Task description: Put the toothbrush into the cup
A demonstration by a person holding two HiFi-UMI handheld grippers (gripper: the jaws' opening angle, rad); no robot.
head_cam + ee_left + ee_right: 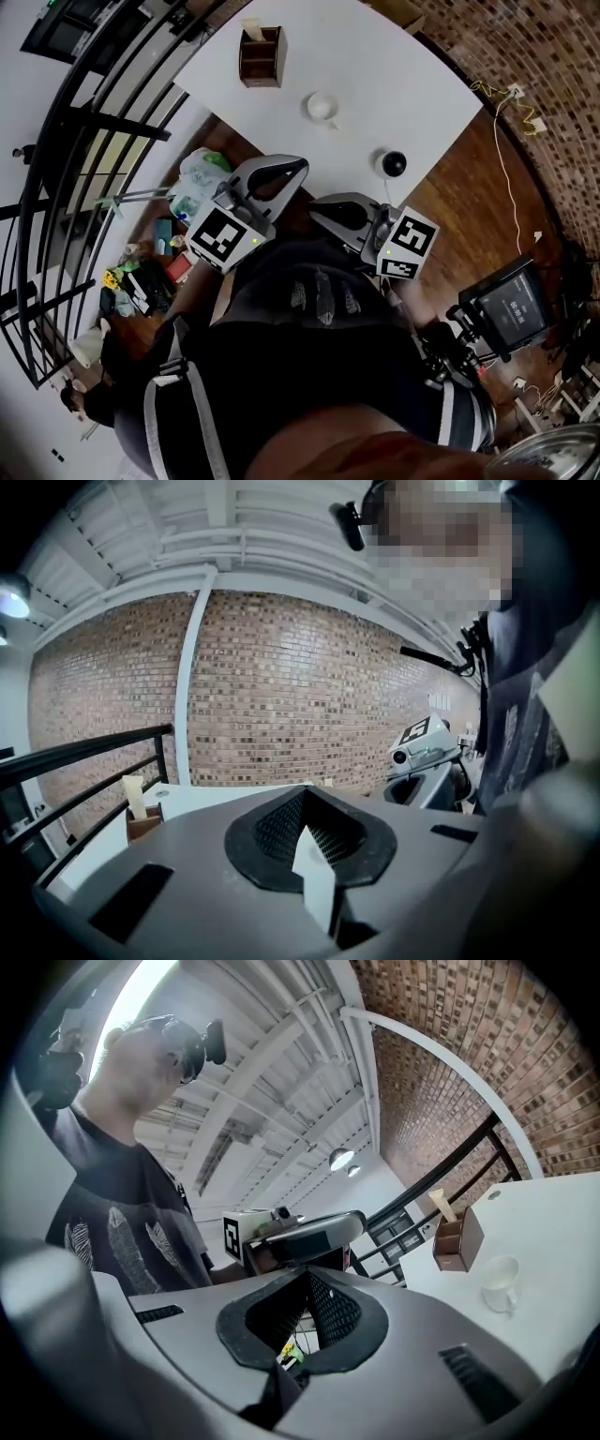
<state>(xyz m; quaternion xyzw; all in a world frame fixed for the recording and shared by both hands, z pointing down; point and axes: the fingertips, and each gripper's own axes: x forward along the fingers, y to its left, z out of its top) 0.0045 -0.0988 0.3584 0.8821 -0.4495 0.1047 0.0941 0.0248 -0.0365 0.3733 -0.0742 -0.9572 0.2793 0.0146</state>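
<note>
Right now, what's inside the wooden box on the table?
A pale stick, maybe the toothbrush, stands up out of the wooden box. The walls hide its lower part; the rest inside is too dark to read.

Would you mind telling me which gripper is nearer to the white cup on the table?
Left. In the head view the left gripper hangs just off the table edge short of the white cup; the right gripper is farther back.
</note>
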